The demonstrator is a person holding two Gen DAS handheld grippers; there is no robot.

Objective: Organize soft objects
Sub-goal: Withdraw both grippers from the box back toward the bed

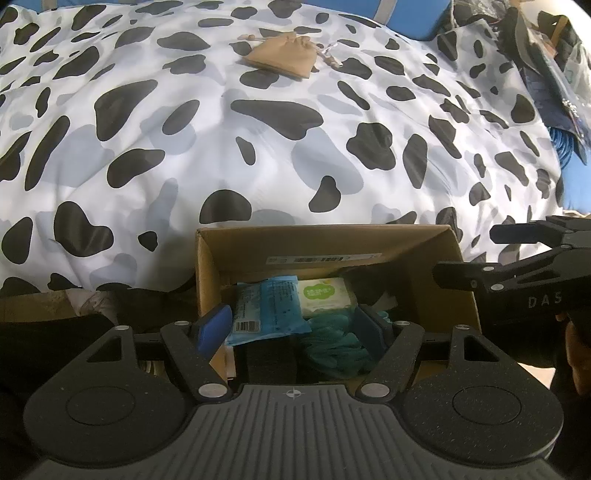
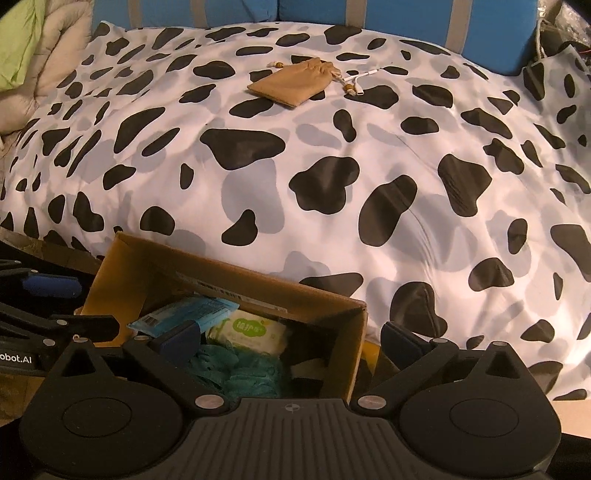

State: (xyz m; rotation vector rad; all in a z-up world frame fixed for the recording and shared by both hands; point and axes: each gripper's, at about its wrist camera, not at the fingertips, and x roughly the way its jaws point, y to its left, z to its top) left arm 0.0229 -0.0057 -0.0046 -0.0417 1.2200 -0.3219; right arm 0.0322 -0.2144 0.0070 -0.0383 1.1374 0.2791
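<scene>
A bed covered by a black-and-white cow-print quilt [image 1: 258, 147] fills most of both wrist views. At the near edge of the bed sits an open cardboard box [image 1: 436, 258]. Inside it lie a light blue plastic packet [image 1: 266, 310] on the left, a white-and-green tissue pack [image 1: 325, 297] beside it, and a teal knitted item [image 1: 332, 343] nearest the cameras (its exact kind is hard to tell).

The left gripper [image 1: 299, 325] hovers over the box with its blue-padded fingers spread wide and nothing between them. The right gripper [image 2: 288, 338] is also wide open and holds nothing; its left finger is over the box, its right finger outside the box's right wall.

Far across the quilt, well apart from the box, lies a tan drawstring pouch [image 2: 291, 83], flat, with beaded cords at its far end. A blue headboard [image 2: 406, 22] runs along the far side.
</scene>
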